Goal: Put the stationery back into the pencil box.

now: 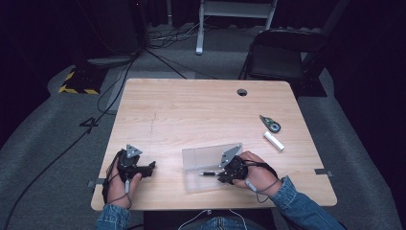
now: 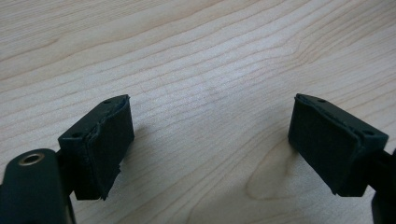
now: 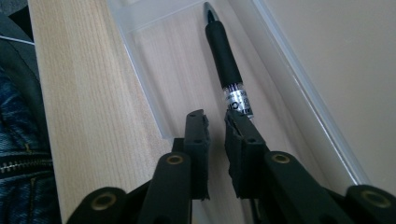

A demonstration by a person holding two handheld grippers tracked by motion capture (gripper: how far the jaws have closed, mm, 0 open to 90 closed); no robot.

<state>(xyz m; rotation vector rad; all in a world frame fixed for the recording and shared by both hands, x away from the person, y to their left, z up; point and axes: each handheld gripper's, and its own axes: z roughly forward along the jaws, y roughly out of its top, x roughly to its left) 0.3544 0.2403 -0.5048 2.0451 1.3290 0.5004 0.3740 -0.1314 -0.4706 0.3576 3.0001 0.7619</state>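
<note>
Pale wooden table (image 1: 191, 110) — pen (image 3: 227, 65) lying in clear case (image 1: 201, 158).
Light, stiff, slick barrel; rubber grip sleeve suits best. Right gripper (image 3: 217, 122) nearly closed beside pen's rear — left gripper (image 2: 210, 140) gaping, empty.

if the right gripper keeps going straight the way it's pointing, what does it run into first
Most likely the pen. The right gripper points along the clear plastic case, and the pen lies just ahead, its rear end running under the jaw nearer it. Past the pen's tip comes the case's far end wall. Depth is hard to judge.
</note>
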